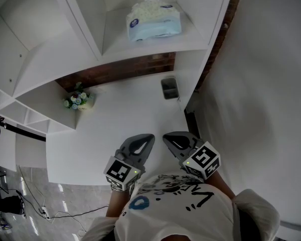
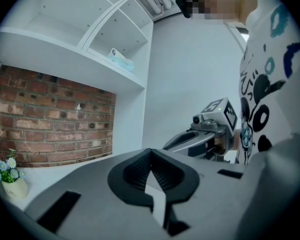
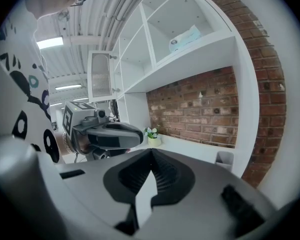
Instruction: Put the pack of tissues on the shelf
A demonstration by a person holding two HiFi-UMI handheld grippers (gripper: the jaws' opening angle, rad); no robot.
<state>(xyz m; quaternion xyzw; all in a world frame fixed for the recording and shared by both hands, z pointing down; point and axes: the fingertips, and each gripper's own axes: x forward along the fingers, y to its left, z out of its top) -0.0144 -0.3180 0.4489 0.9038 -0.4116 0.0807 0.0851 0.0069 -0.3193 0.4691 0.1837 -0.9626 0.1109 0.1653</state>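
Note:
The pack of tissues (image 1: 154, 19), pale blue and white with a tissue sticking out of its top, lies in the right-hand compartment of the white shelf (image 1: 155, 46). The same pack of tissues (image 2: 121, 60) shows small and high in the left gripper view, and the pack (image 3: 185, 38) sits on the upper shelf in the right gripper view. My left gripper (image 1: 146, 137) and right gripper (image 1: 166, 136) are both shut and empty, held side by side low over the white counter (image 1: 115, 129), close to my body and far below the pack.
A small pot of flowers (image 1: 79, 99) stands at the counter's back left under the shelf. A grey cup-like holder (image 1: 169, 88) stands at the back right by the brick wall (image 1: 125, 69). A white wall (image 1: 261, 94) runs along the right. Cables lie on the floor (image 1: 35, 205) at lower left.

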